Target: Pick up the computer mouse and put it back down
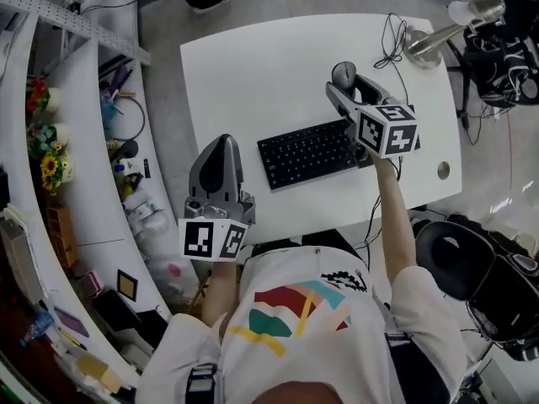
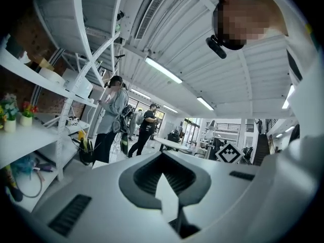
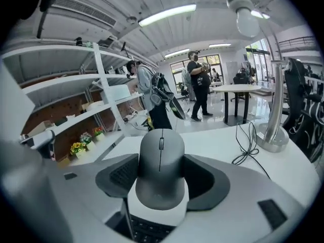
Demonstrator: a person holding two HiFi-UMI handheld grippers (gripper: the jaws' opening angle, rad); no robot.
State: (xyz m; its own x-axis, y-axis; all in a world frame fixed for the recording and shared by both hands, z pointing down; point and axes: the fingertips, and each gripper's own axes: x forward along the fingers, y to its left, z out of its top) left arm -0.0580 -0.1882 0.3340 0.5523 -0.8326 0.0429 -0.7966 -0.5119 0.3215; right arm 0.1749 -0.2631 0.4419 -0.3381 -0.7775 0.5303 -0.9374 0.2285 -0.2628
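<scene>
I'm holding the right gripper (image 1: pixel 345 89) with its jaws clamped on the flanks of the computer mouse (image 3: pixel 161 163), which is sitting square between them, just beyond the keyboard (image 1: pixel 307 152) on the white table (image 1: pixel 278 57). Its long axis is running straight along the jaws, wheel end pointing away from me. I'm not able to tell whether it is clear of the tabletop. The left gripper (image 1: pixel 221 146), jaws together and empty, is idling well apart by the table's left edge.
</scene>
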